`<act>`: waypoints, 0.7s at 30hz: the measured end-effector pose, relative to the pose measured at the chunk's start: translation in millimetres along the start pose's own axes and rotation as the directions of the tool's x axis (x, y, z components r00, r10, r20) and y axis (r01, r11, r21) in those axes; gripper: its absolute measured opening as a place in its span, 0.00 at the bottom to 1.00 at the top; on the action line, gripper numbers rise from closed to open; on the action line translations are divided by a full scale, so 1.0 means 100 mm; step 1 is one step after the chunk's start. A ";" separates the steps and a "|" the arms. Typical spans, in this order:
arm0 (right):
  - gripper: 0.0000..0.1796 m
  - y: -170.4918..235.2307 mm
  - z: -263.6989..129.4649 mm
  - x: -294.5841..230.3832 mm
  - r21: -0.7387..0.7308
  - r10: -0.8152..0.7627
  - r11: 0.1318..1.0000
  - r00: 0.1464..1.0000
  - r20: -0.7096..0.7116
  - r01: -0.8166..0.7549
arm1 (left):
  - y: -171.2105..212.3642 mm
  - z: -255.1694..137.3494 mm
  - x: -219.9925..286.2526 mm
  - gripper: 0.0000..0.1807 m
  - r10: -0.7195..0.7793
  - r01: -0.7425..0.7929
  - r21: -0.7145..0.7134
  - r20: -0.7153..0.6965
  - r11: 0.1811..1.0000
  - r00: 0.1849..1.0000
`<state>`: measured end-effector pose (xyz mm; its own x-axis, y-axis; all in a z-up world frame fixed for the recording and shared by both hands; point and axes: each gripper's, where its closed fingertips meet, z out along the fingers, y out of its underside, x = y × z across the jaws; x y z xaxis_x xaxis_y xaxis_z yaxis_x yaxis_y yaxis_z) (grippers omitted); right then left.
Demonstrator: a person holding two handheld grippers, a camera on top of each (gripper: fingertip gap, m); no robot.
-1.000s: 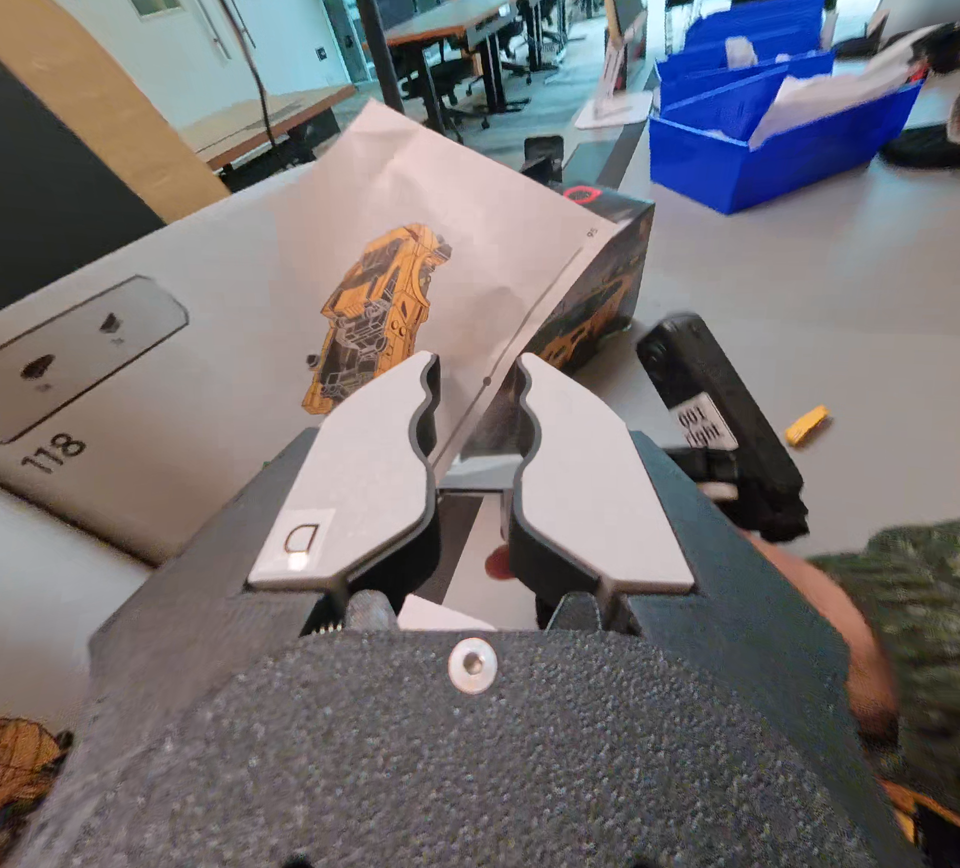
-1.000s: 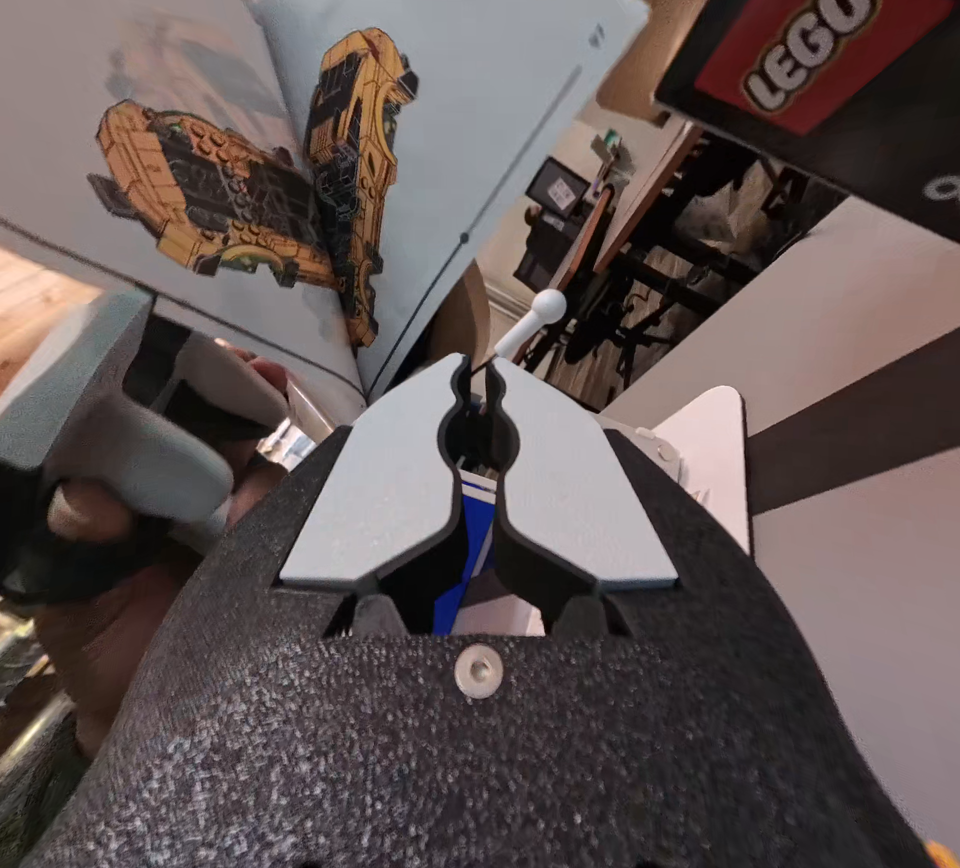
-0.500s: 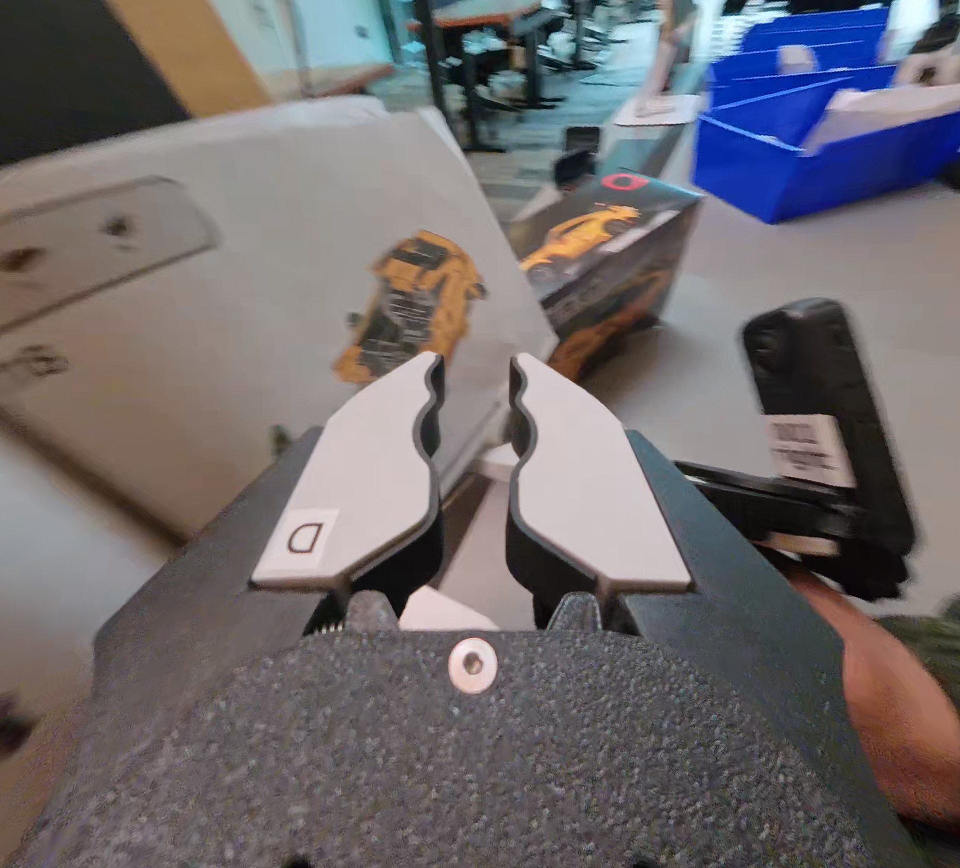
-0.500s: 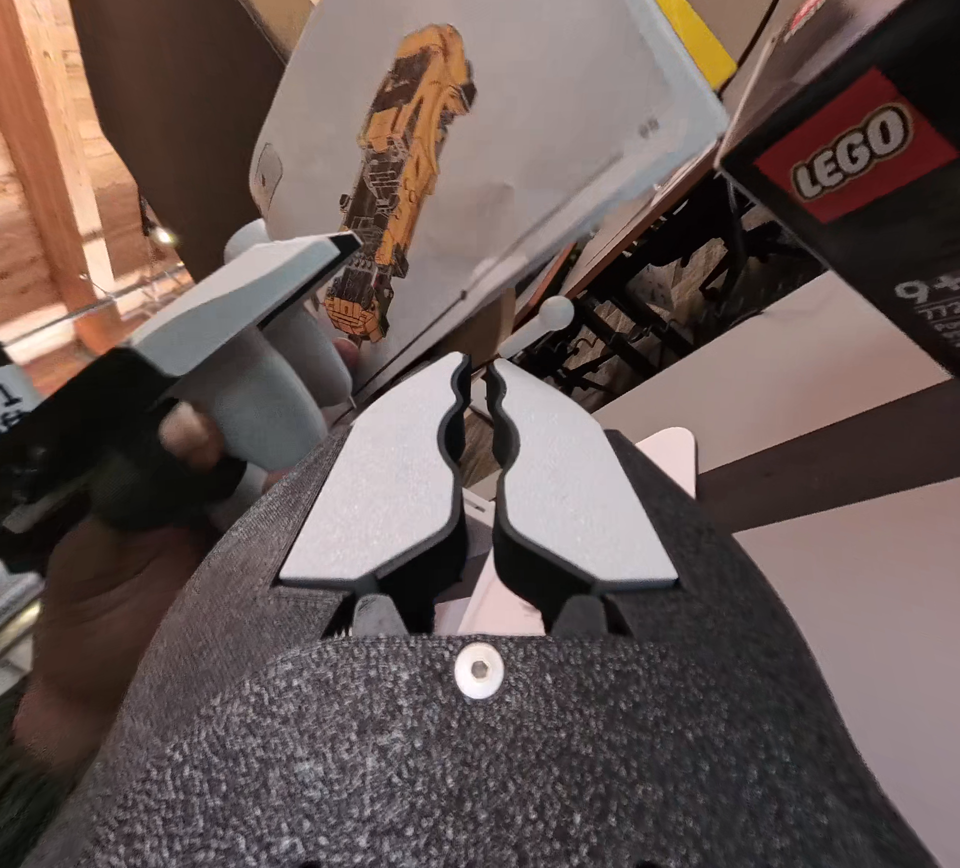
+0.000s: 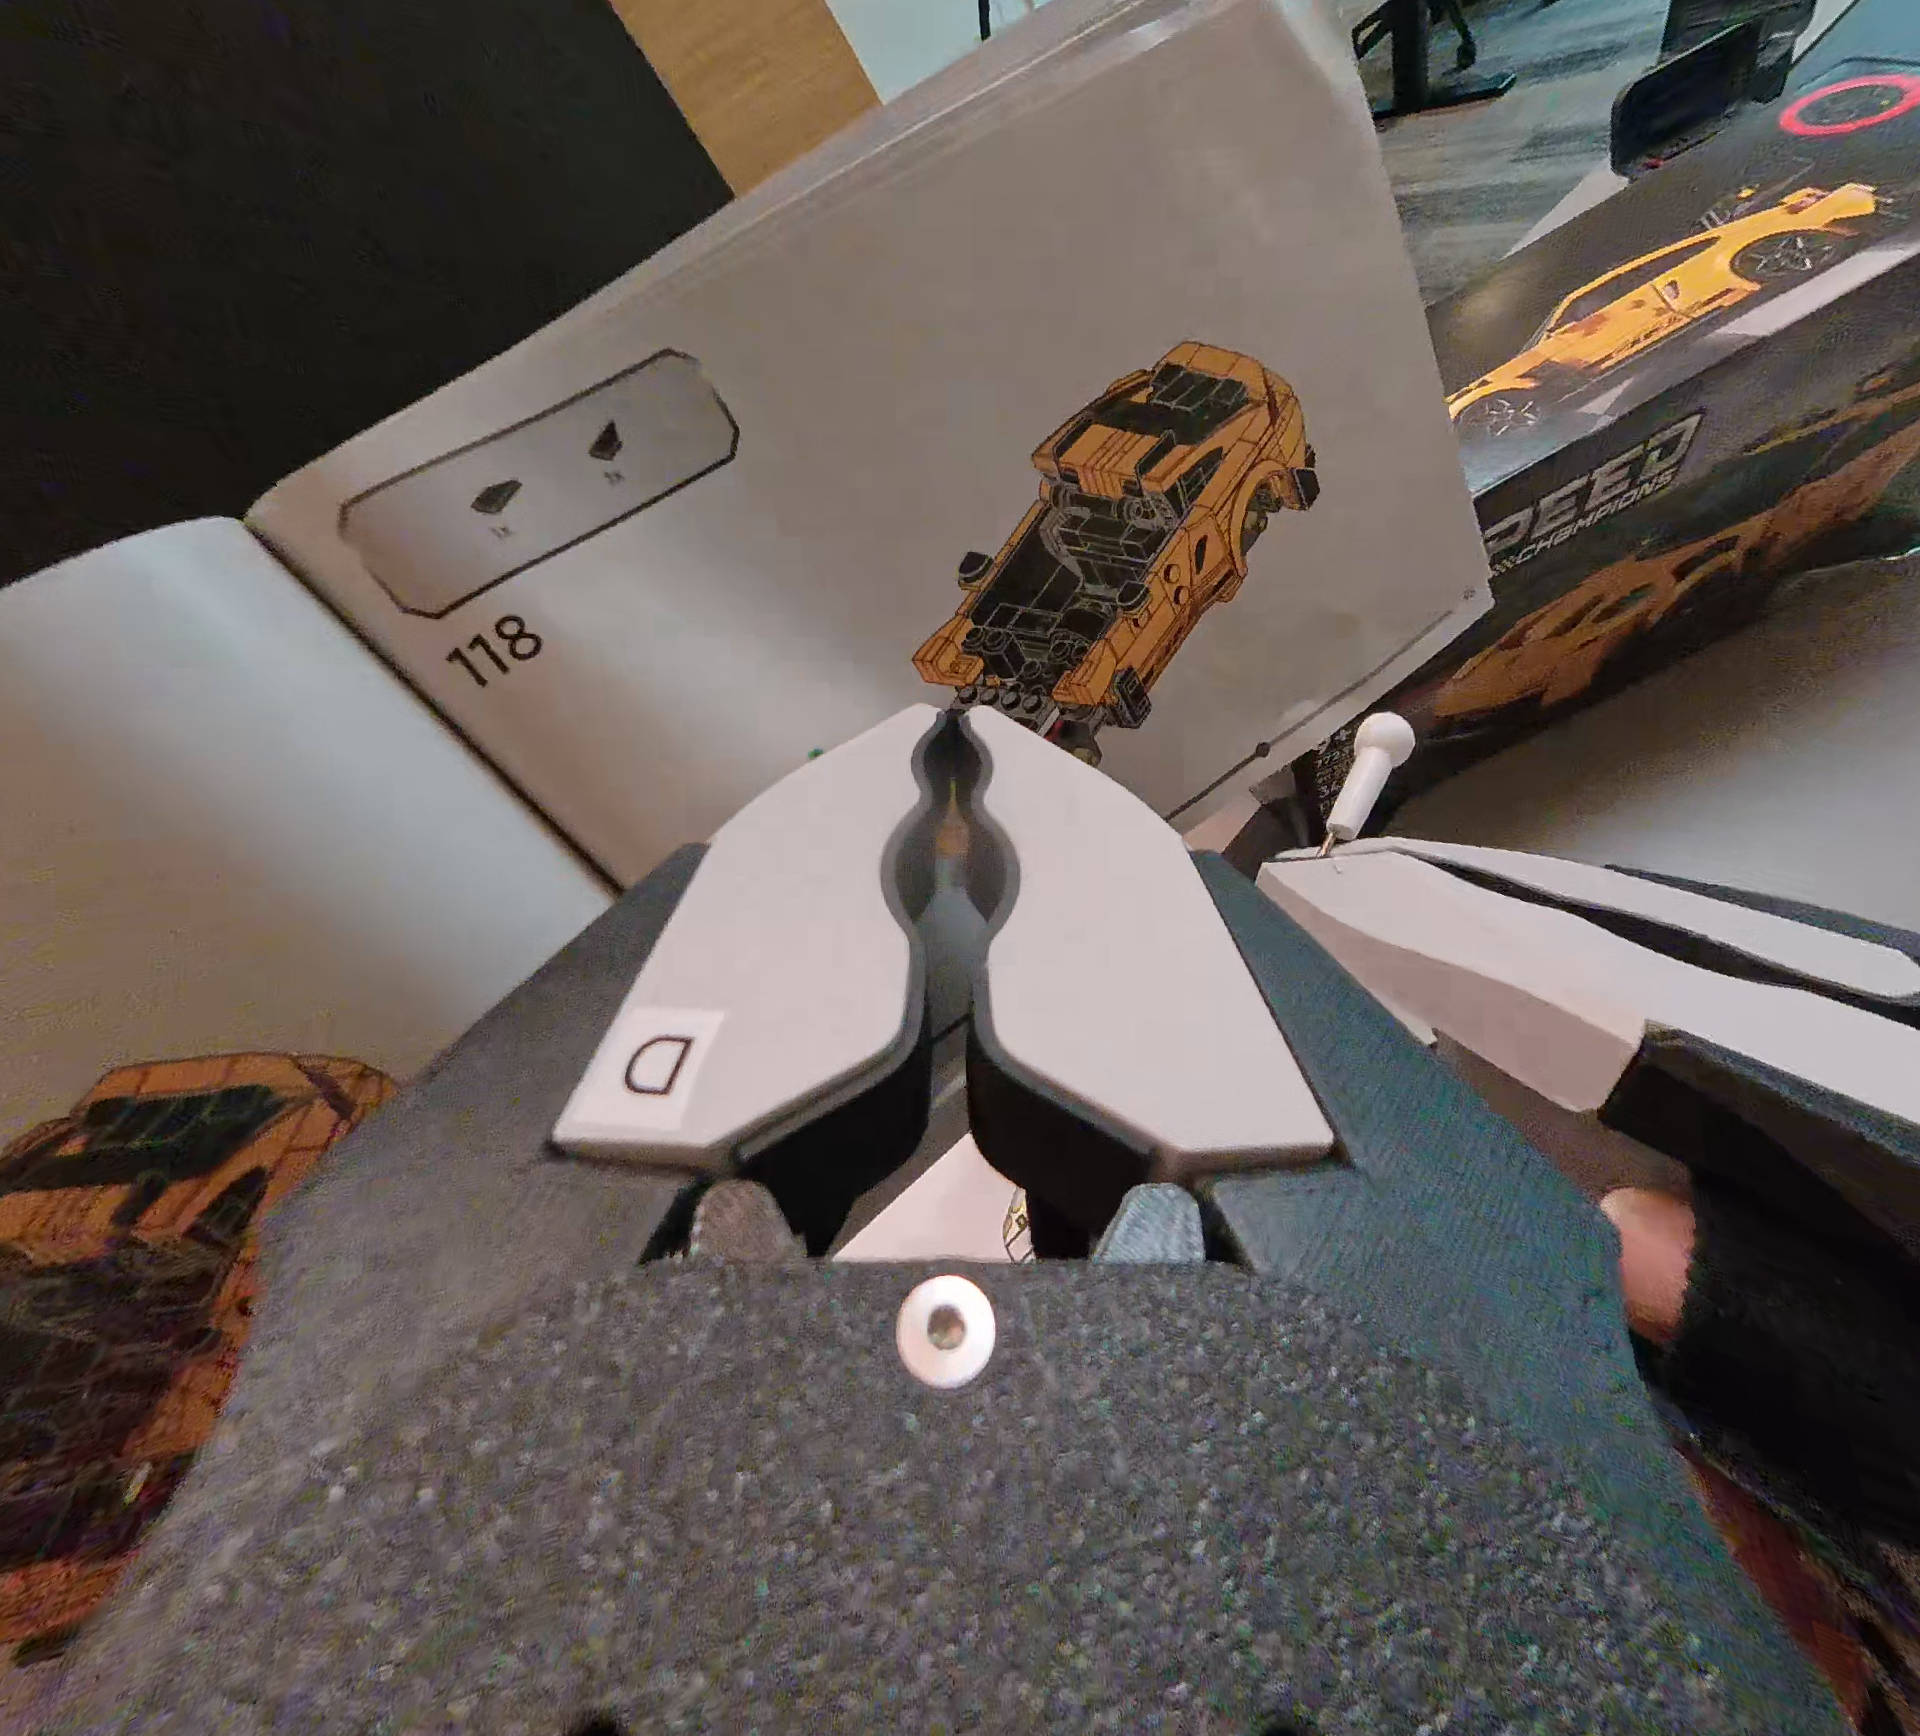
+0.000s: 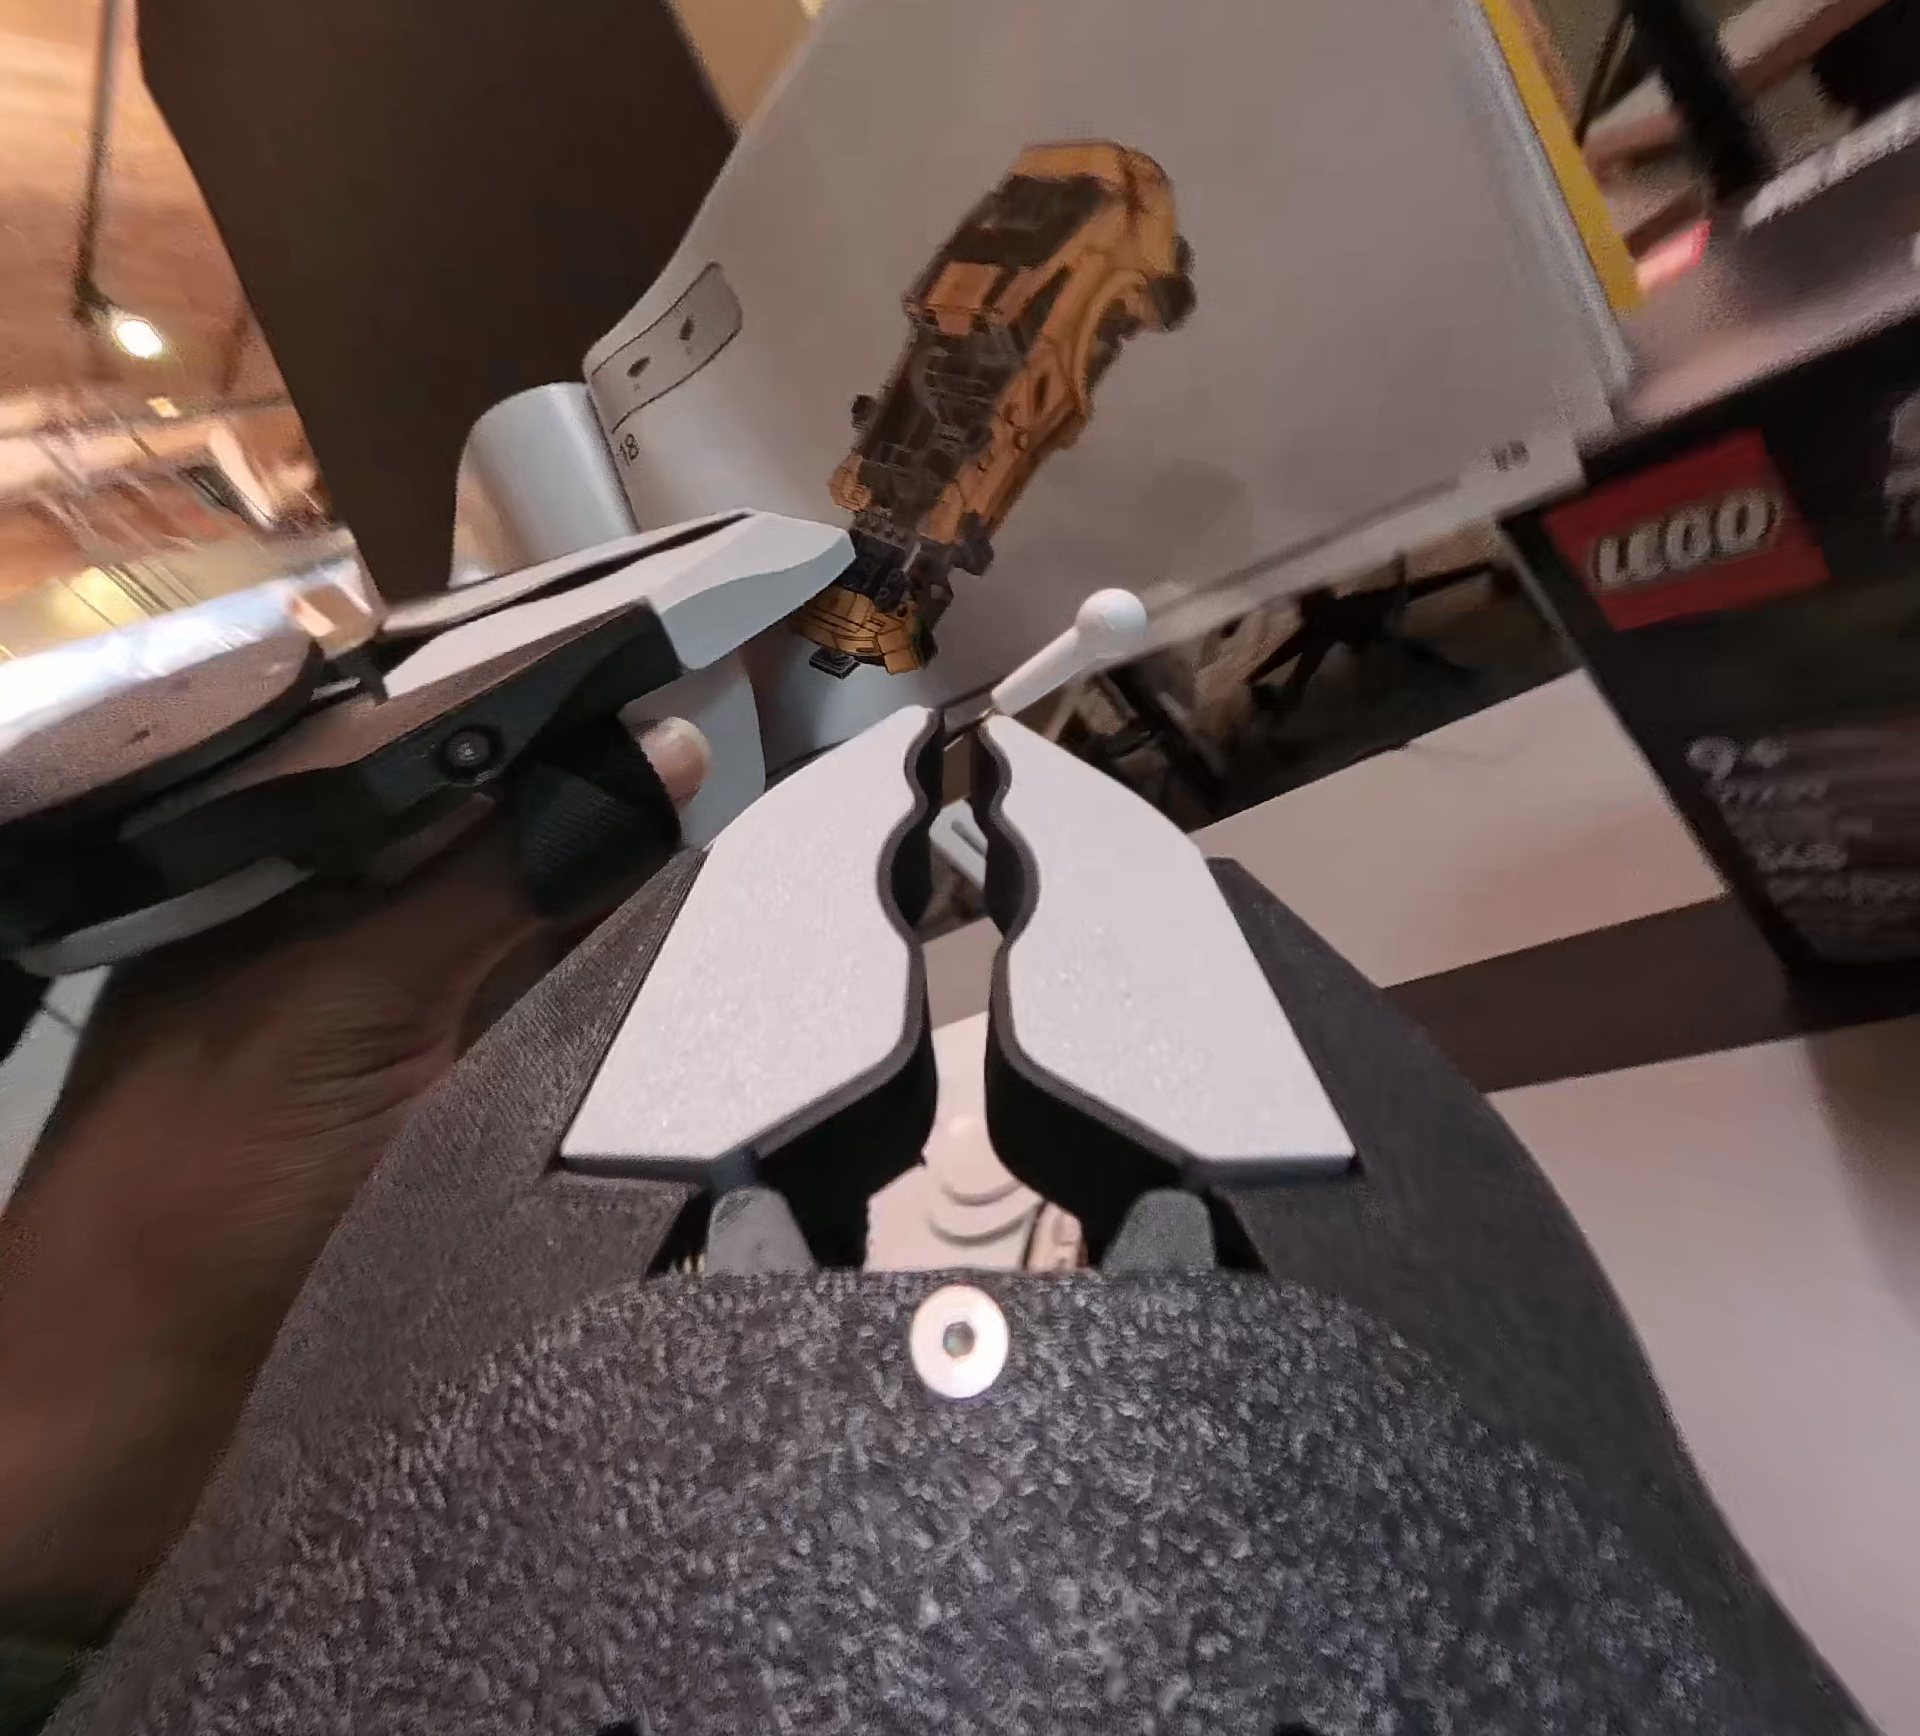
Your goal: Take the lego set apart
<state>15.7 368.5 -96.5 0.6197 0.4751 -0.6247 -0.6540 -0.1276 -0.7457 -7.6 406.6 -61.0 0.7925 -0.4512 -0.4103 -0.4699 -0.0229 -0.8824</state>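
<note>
Found the left gripper [image 5: 954,736] pressed together, tips touching, right at the lower edge of the open instruction booklet [image 5: 935,315], just under the printed drawing of a yellow car. Could not tell if any paper was caught between the tips. Saw the booklet standing tilted, with its right page leaning back against the lego set box [image 5: 1714,439]. Found this dark box, with a yellow car pictured on it, lying on the pale worktop [image 5: 1683,813] to the right of the left gripper and beyond it, not touched by either gripper. Saw the right gripper [image 6: 961,725] almost fully closed, pinching the thin shaft of a white ball-headed pin [image 6: 1081,642], the ball pointing up and away toward the bottom edge of the page. Found both grippers close together, the right one just beside the left and lower than the box's near corner. Noticed a hand [image 6: 260,1011] in a dark fingerless glove wrapped around the handle of the left gripper. Saw also an orange and black car shape [image 5: 156,1198] at the lower left, partly hidden behind the left gripper's body; could not tell if printed or real.
</note>
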 end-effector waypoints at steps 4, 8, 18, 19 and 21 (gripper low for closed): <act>0.03 -0.08 0.14 0.01 -0.076 -0.224 0.973 0.973 -0.050 0.220 | -0.01 -0.03 0.01 0.00 0.001 0.000 0.010 -0.012 1.000 1.000; 0.07 -0.09 0.20 0.03 -0.204 -0.176 0.964 0.984 -0.020 0.168 | -0.10 -0.20 -0.01 0.00 -0.082 0.084 0.074 -0.031 0.994 0.996; 0.15 -0.36 -0.34 -0.12 -0.194 -0.518 0.833 0.854 0.052 0.518 | 0.11 -0.91 -0.01 0.00 -0.162 0.166 0.138 -0.042 0.976 0.986; 0.15 -0.38 -0.38 -0.13 -0.191 -0.557 0.808 0.829 0.058 0.557 | 0.14 -1.00 -0.02 0.00 -0.168 0.172 0.148 -0.040 0.974 0.985; 0.16 -0.39 -0.45 -0.13 -0.192 -0.617 0.763 0.784 0.067 0.617 | 0.20 -1.17 -0.04 0.00 -0.181 0.184 0.167 -0.036 0.969 0.983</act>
<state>53.3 328.1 -69.7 0.8604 0.5094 -0.0141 -0.0334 0.0287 -0.9990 -65.8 303.4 -49.6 0.8501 -0.4710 -0.2354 -0.2442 0.0434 -0.9687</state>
